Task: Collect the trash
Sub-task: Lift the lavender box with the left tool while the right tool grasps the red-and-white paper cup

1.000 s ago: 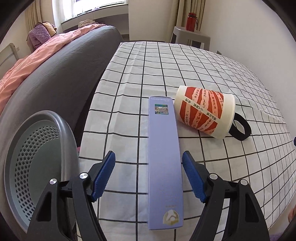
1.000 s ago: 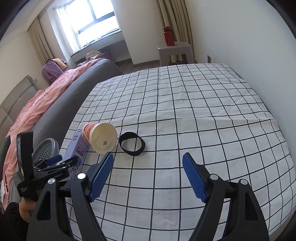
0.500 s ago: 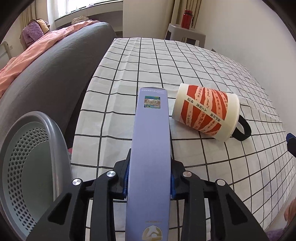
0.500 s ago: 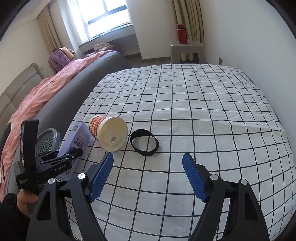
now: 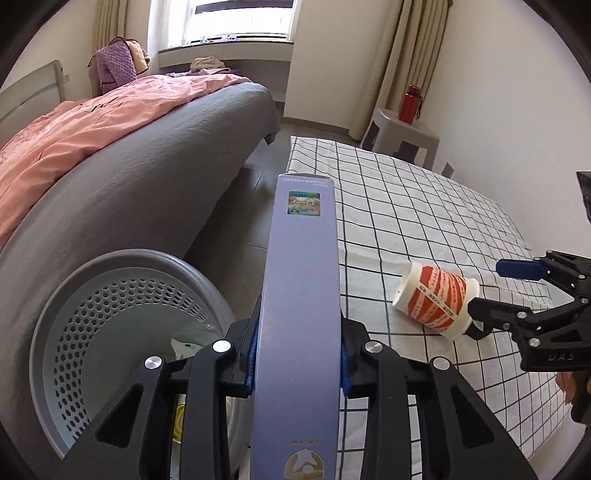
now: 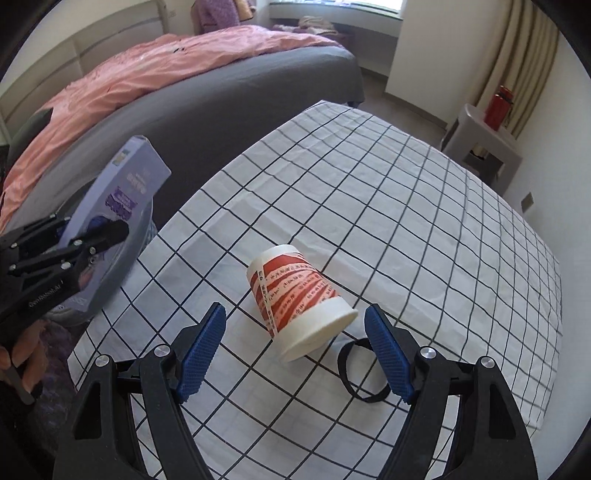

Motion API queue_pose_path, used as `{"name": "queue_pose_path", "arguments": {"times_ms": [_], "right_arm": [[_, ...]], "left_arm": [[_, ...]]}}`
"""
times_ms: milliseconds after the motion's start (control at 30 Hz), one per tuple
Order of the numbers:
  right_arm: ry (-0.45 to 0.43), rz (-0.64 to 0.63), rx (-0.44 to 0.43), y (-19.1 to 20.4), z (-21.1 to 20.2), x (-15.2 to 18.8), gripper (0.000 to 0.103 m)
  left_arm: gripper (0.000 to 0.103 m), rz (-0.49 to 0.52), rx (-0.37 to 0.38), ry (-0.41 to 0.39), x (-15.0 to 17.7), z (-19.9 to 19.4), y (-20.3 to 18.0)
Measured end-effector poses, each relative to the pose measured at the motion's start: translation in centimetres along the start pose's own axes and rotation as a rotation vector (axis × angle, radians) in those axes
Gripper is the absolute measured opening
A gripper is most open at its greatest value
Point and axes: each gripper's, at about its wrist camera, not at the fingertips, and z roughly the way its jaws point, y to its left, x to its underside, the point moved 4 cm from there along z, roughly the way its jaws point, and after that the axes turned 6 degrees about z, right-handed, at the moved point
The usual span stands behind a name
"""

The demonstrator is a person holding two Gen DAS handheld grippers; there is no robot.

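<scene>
Holding: left gripper [image 5: 297, 363] clenched on the purple box [image 5: 301, 295], above the grey perforated bin [image 5: 110, 317].
Right gripper [image 6: 295, 349]: released, straddling the red-striped paper cup [image 6: 299, 302] lying on the checked cloth [image 6: 424, 221].

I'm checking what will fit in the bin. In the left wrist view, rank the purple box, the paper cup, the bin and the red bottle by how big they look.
1. Bin and purple box: too alike to rank, and the box is nearest the camera.
2. Paper cup.
3. Red bottle, far off.

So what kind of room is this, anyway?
Most likely a bedroom: a bed with a pink duvet sits beside the checked table, under a curtained window.
</scene>
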Motion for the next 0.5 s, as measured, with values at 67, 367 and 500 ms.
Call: {"name": "queue_pose_path", "arguments": {"times_ms": [67, 367, 500], "right_arm": [[0.043, -0.035, -0.008, 0.5, 1.1, -1.1, 0.076], [0.300, -0.216, 0.048, 2.4, 7.0, -3.5, 0.076], [0.420, -0.241, 0.063, 2.6, 9.6, -3.0, 0.076]], "left_arm": [[0.031, -0.017, -0.004, -0.002, -0.1, -0.2, 1.0], [0.031, -0.054, -0.005, -0.003, -0.1, -0.3, 2.8], [0.031, -0.054, -0.002, -0.013, -0.2, -0.7, 2.8]]}}
